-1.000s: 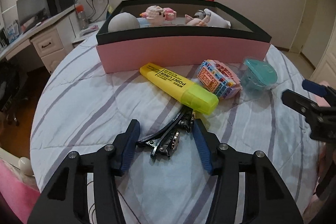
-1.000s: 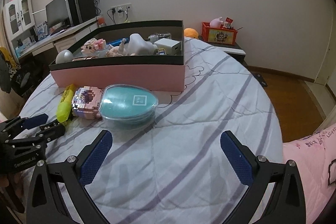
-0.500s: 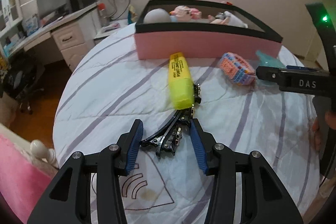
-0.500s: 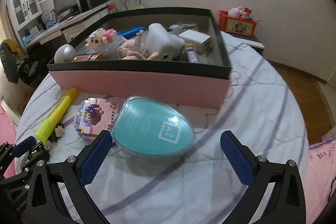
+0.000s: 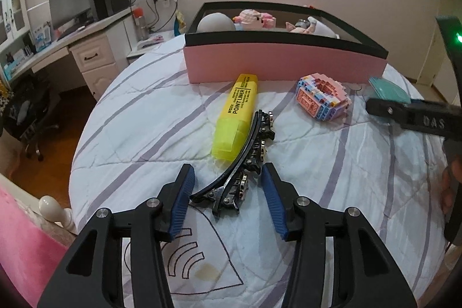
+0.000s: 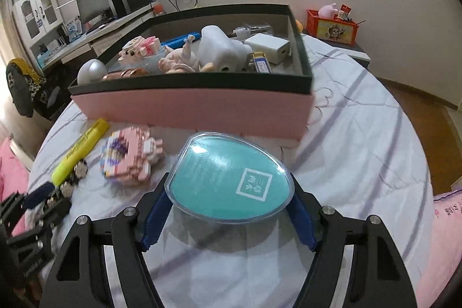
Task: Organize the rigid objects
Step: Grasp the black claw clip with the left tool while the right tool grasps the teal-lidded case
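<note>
Currently right gripper, jaws just closing, brackets the teal egg-shaped case; contact unconfirmed, so seat pads squarely. Left gripper stands open, straddling the black hair clip; centre before closing.

Ahead of the left jaws, the path is blocked by a black hair clip and a yellow highlighter touching it. Bare quilt is left open to their left. Beyond the right jaws, passage is barred by the pink box wall; bare quilt is seen rightward.
</note>
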Action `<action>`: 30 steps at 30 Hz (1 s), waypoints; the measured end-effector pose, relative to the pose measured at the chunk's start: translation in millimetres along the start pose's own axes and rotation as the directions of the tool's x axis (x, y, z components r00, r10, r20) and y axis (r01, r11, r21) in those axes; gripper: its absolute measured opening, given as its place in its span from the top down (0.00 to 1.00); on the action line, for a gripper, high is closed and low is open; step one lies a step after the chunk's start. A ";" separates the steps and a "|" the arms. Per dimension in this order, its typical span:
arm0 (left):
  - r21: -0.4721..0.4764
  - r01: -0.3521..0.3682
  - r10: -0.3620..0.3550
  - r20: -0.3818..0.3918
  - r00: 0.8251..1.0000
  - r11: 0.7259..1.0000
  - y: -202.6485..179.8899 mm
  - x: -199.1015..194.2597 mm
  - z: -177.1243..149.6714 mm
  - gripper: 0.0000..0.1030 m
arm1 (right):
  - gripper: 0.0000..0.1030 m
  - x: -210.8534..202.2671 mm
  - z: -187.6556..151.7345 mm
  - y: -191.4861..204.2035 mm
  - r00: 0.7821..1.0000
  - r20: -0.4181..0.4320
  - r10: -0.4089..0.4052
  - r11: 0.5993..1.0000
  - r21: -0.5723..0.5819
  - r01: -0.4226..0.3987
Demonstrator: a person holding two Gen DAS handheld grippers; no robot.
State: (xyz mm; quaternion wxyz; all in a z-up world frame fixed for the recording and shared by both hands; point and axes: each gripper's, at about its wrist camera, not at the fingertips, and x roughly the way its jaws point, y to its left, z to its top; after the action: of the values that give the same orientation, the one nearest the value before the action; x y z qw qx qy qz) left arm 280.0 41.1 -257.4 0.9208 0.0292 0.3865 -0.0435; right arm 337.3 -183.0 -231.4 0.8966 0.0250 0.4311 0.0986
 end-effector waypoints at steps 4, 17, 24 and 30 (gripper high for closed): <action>-0.007 0.016 -0.015 0.012 1.000 1.000 0.6 -5.3 -4.5 0.56 | 0.28 -14.1 -13.5 1.0 1.000 0.021 -0.010 1.000 -0.007 0.010; -0.012 0.090 -0.090 0.033 0.995 0.996 -13.5 -27.4 -8.7 0.56 | 0.28 -44.3 -44.1 13.5 0.996 0.073 0.058 0.998 0.003 -0.058; -0.011 0.128 -0.128 0.059 0.990 0.992 -22.7 -39.6 -7.7 0.56 | 0.28 -48.9 -49.6 12.5 0.993 0.091 0.073 0.997 0.015 -0.075; -0.001 0.150 -0.150 0.067 0.986 0.989 -33.4 -44.1 -8.9 0.56 | 0.28 -48.0 -54.5 13.9 0.993 0.090 0.076 0.997 0.018 -0.078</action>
State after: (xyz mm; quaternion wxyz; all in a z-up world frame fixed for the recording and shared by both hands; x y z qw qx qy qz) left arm 239.5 11.2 -232.8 0.9274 -0.0041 0.3568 -0.1125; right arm 263.4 -181.1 -226.9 0.9101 0.0556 0.3903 0.1274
